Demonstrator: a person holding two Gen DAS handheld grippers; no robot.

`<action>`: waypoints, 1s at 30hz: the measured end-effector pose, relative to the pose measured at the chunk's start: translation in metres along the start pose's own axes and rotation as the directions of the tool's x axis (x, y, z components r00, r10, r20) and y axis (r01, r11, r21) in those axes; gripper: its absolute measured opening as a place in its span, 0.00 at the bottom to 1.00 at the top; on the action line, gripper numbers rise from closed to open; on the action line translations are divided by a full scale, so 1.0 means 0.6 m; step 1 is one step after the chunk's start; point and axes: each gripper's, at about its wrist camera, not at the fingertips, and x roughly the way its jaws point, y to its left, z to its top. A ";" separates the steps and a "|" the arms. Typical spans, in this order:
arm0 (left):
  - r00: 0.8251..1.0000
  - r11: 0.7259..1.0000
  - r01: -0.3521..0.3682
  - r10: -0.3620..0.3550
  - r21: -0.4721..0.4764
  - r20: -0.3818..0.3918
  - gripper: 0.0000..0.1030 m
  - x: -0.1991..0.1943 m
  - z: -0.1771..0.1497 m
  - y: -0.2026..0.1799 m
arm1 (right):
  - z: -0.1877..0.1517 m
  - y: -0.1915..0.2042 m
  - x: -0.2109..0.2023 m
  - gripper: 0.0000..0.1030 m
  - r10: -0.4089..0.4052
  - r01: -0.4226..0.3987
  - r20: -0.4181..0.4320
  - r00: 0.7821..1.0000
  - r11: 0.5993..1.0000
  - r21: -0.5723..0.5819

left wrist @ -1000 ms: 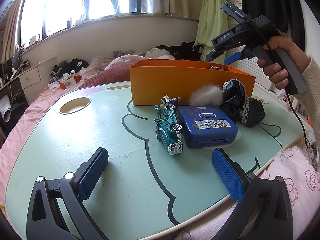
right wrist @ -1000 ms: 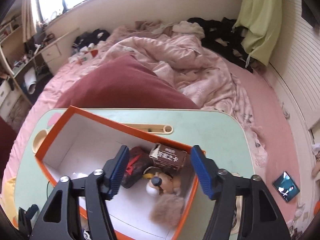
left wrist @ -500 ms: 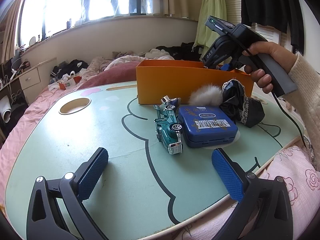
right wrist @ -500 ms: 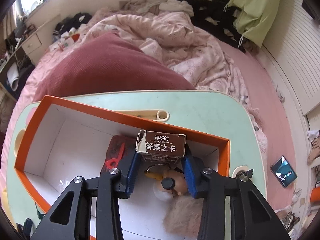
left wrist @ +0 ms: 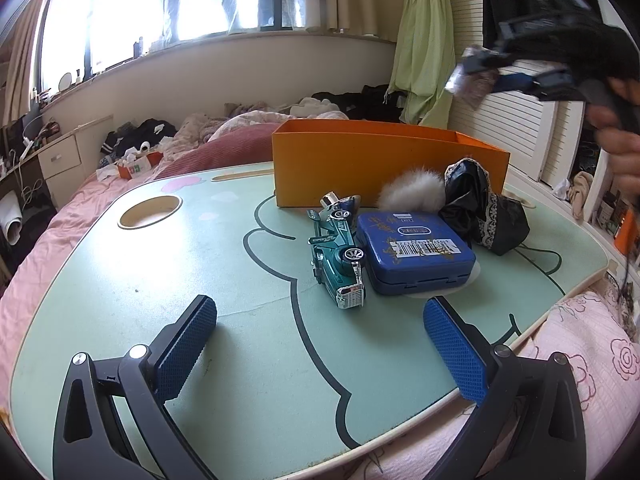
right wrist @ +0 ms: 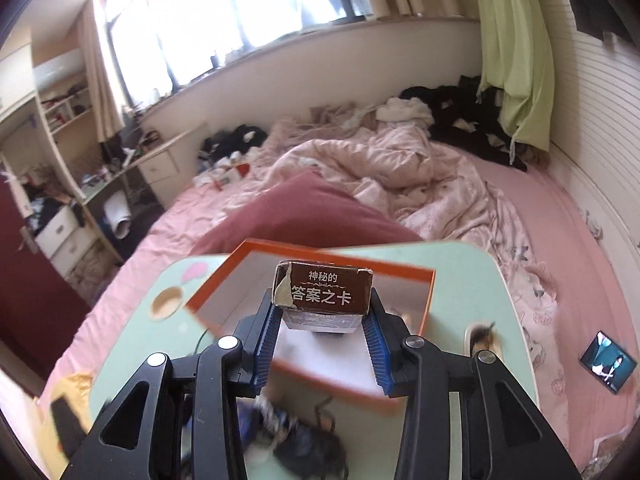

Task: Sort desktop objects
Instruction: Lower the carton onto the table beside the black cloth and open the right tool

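My right gripper (right wrist: 322, 320) is shut on a brown card box (right wrist: 323, 293) with white Chinese lettering, held in the air above the orange box (right wrist: 428, 300). In the left wrist view the same gripper (left wrist: 476, 76) is blurred at the upper right with the brown card box (left wrist: 472, 84) in it, above the orange box (left wrist: 340, 168). My left gripper (left wrist: 320, 344) stands open low over the green table (left wrist: 180, 280), nothing between its fingers. Ahead of it lie a green toy car (left wrist: 338, 254), a blue tin (left wrist: 416, 252), a white fur ball (left wrist: 412, 192) and a black lace pouch (left wrist: 480, 208).
The table rests on a pink bed with a dark red pillow (right wrist: 304, 216) behind the orange box. A round cup hole (left wrist: 149, 210) is at the table's far left. A person's hand (left wrist: 620, 148) holds the right gripper. A phone (right wrist: 608, 360) lies on the bed at right.
My right gripper closed on the brown card box inside the orange box and lifted it up and back out of the box. The left gripper stayed still.
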 end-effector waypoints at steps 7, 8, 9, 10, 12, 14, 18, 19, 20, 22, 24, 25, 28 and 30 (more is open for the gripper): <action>1.000 1.000 0.001 -0.001 -0.001 0.000 1.00 -0.001 -0.001 0.001 | -0.118 -0.026 -0.021 0.39 -0.010 0.010 -0.051 0.999 1.000 -0.010; 1.000 1.000 0.001 -0.001 -0.001 0.000 1.00 0.000 -0.001 0.001 | -0.132 -0.031 -0.007 0.39 -0.008 0.008 -0.064 0.998 1.000 0.001; 1.000 1.000 0.001 -0.001 -0.002 0.000 1.00 0.000 -0.001 0.000 | -0.140 -0.038 0.008 0.39 0.003 -0.001 -0.087 0.996 1.000 0.015; 1.000 1.000 0.001 -0.001 -0.002 0.000 1.00 0.001 0.000 0.000 | -0.147 -0.042 0.025 0.39 0.014 -0.010 -0.115 0.993 0.999 0.035; 1.000 1.000 0.001 -0.001 -0.001 0.001 1.00 0.000 -0.001 0.000 | -0.154 -0.045 0.048 0.40 0.026 -0.019 -0.122 0.992 0.998 0.063; 1.000 1.000 0.001 -0.001 -0.002 0.000 1.00 0.000 -0.001 0.001 | -0.161 -0.036 0.059 0.55 0.016 -0.010 -0.102 0.995 0.998 0.055; 1.000 1.000 0.001 -0.001 -0.002 0.001 1.00 -0.001 -0.004 0.003 | -0.179 -0.025 0.054 0.73 0.048 -0.045 -0.102 0.994 0.999 0.026; 1.000 1.000 0.001 -0.001 -0.002 0.001 1.00 0.000 -0.003 0.002 | -0.182 -0.022 0.052 0.74 0.056 -0.054 -0.107 0.993 0.998 0.019; 1.000 1.000 0.001 -0.001 -0.002 0.001 1.00 0.000 -0.003 0.001 | -0.188 -0.021 0.048 0.74 0.055 -0.054 -0.114 0.992 0.998 0.009; 1.000 1.000 0.001 -0.001 -0.002 0.001 1.00 0.000 -0.003 0.001 | -0.198 -0.019 0.036 0.75 0.026 -0.028 -0.112 0.993 0.999 -0.018; 1.000 1.000 0.001 -0.001 -0.002 0.001 1.00 0.000 -0.004 0.002 | -0.213 -0.020 0.023 0.78 0.009 -0.013 -0.106 0.994 0.999 -0.036; 1.000 1.000 0.001 -0.001 -0.002 0.001 1.00 -0.001 -0.004 0.003 | -0.221 -0.020 0.018 0.80 0.013 -0.017 -0.106 0.994 0.999 -0.039; 1.000 1.000 0.000 0.000 -0.002 0.000 1.00 0.002 -0.003 0.000 | -0.242 -0.008 0.009 0.91 -0.005 -0.002 -0.077 0.997 0.997 -0.082; 1.000 1.000 0.001 -0.001 -0.002 0.001 1.00 0.000 -0.004 0.003 | -0.253 0.010 0.014 1.00 -0.045 0.038 -0.051 0.998 0.990 -0.137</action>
